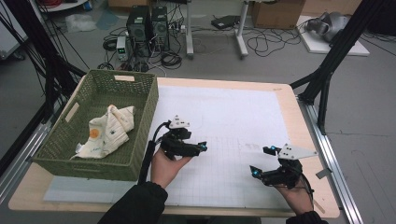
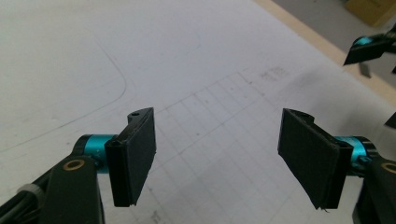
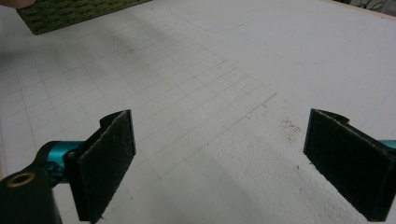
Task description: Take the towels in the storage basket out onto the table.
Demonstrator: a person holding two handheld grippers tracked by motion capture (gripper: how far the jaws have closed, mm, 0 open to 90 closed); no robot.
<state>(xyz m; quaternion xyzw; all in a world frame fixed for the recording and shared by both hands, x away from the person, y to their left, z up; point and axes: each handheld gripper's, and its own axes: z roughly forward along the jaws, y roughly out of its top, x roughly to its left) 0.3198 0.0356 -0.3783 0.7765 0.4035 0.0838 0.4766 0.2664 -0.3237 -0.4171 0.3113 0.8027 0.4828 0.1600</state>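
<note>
1. Green woven plastic basket (image 1: 138, 108) sits at the left edge of the light wooden tabletop (image 1: 301, 126), holding a crumpled cream cloth (image 1: 108, 130) with an orange round patch; any print on the cloth is too small to read.
2. Across the tabletop lies a white paper sheet (image 1: 233, 112) ruled with a faint grid and a curved pencil outline; small marks near the grid's corner cannot be read.
3. At the sheet's near edge, just right of the basket, the left gripper (image 1: 201, 148) is held above the paper, its jaws spread wide and empty.
4. Near the tabletop's near right corner, the right gripper (image 1: 262, 160) hovers with jaws likewise parted, holding nothing.
5. From the left gripper view, its pads (image 2: 135, 154) frame bare grid, with the other gripper's tip at the top right.
6. From the right gripper view, fuzzy pads (image 3: 107, 158) frame brown specks on the paper, the basket's corner (image 3: 70, 11) at top left.
</note>
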